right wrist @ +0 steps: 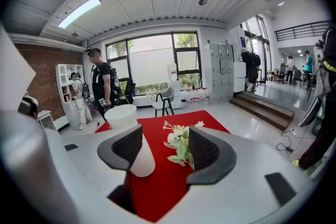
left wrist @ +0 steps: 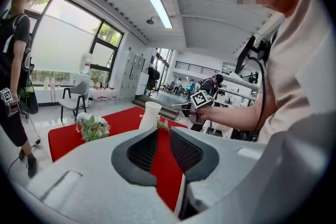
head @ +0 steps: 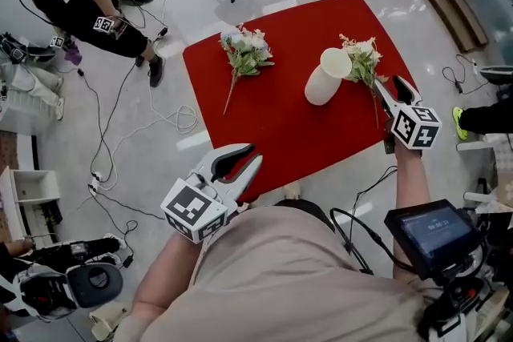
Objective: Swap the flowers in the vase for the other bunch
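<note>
The vase (head: 323, 80) stands empty on the red table (head: 280, 124). One bunch (head: 362, 58) lies just right of it, and the other bunch (head: 246, 50) is well apart to the left. The swap looks half done: next, a gripper must close on the other bunch's stem. The right gripper (head: 381, 89), arm outstretched and tipped slightly down, has its jaws apart and empty. The left gripper (head: 255, 151), near the body, gapes narrowly, also empty.

The red table (head: 280, 124) carries a white vase (head: 325, 78), upright, near its R edge. One flower bunch (head: 245, 52) lies flat at far L, well apart from vase. A 2nd bunch (head: 362, 58) is just beside vase.
</note>
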A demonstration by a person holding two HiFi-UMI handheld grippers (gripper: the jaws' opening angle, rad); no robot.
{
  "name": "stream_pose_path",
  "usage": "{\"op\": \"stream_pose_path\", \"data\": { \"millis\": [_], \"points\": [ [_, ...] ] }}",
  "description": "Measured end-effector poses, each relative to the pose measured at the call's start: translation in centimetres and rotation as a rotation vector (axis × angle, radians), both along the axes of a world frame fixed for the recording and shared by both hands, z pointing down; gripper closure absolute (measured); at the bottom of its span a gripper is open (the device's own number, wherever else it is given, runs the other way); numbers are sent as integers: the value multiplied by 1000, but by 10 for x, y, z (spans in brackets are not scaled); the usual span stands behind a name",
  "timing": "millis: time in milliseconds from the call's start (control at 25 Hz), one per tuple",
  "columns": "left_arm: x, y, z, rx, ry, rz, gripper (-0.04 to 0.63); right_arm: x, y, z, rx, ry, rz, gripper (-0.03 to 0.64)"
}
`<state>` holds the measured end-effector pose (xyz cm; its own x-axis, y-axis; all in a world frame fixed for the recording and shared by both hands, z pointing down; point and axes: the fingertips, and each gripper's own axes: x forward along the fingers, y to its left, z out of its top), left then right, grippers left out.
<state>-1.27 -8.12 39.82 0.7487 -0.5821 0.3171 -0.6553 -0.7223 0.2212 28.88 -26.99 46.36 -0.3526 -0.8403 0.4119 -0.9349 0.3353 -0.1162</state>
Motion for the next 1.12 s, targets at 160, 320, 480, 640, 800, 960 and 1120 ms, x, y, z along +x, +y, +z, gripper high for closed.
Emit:
{"op": "stream_pose_path", "data": {
  "millis": [160, 320, 480, 640, 800, 960, 1120],
  "points": [
    [-20, 4, 2, 7, -5, 15, 540, -52, 32, -40, 54, -29, -55, 333],
    [-37, 8, 5, 8, 10, 28, 540, -115, 56, -56, 64, -30, -144, 336],
    [-52, 14, 4, 6, 21, 48, 540, -176, 76, -50, 34, -31, -232, 336],
    [-73, 22, 5, 14, 14, 55, 540, -234, 91, -23, -29, -44, -322, 336],
    [-93, 25, 6, 20, 1, 59, 538, -283, 86, 4, -95, -71, -390, 336],
    [-118, 24, 12, 6, -4, 46, 538, -325, 60, 32, -164, -131, -396, 334],
    [-145, 23, 17, -1, -4, 18, 535, -355, 21, 57, -208, -149, -354, 298]
  ]
}}
